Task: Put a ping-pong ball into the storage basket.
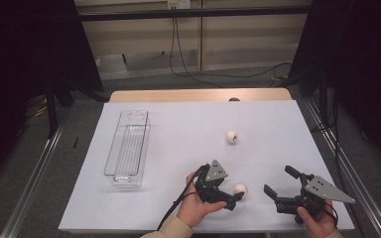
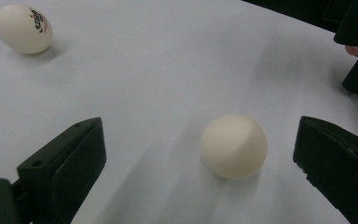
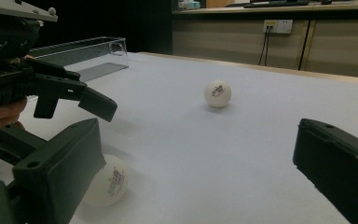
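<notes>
The near ball (image 1: 240, 189) at lower centre is being framed by the wide-open left gripper (image 1: 231, 199), nothing gripped yet; the right gripper (image 1: 277, 184) is held open and empty; both balls are left outside the clear bin (image 1: 127, 145), upper left

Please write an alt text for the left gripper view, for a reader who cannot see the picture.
A plain white ball rests on the white table between the two black jaws of the open left gripper, touching neither. A second white ball with printed markings lies farther off at the upper left.
</notes>
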Motion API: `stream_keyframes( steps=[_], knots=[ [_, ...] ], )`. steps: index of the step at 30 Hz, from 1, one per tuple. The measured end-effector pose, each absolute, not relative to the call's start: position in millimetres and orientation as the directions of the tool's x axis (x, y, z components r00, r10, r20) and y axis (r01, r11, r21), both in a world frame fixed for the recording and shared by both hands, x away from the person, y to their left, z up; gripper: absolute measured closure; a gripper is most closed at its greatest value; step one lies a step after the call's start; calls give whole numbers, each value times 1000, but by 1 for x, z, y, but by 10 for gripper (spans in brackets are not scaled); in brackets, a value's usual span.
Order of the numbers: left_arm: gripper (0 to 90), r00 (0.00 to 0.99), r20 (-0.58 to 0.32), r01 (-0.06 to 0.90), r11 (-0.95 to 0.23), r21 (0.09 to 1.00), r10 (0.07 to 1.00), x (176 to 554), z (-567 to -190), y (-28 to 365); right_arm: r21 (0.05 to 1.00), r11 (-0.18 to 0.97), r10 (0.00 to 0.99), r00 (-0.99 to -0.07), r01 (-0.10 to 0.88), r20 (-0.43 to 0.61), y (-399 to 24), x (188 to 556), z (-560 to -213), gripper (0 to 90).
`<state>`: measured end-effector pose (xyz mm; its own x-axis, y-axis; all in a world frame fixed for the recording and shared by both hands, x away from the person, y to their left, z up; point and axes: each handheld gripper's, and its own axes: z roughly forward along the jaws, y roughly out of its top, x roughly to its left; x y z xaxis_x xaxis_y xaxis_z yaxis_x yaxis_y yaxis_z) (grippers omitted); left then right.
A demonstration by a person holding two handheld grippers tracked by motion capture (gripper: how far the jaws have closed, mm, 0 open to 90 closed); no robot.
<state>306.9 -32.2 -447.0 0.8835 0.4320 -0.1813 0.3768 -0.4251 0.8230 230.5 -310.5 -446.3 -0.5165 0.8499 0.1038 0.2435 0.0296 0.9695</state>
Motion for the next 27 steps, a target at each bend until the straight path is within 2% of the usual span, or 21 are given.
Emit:
stream_keyframes(
  steps=[13,27],
  knots=[
    [33,885,-179,379,-442,813,431,307,-449,-38,970,32,850,-517,242,101,-311,230,-446,7],
    [104,898,-183,371,-466,803,400,307,-449,-43,970,31,850,-517,242,102,-310,230,-446,7]
  ],
)
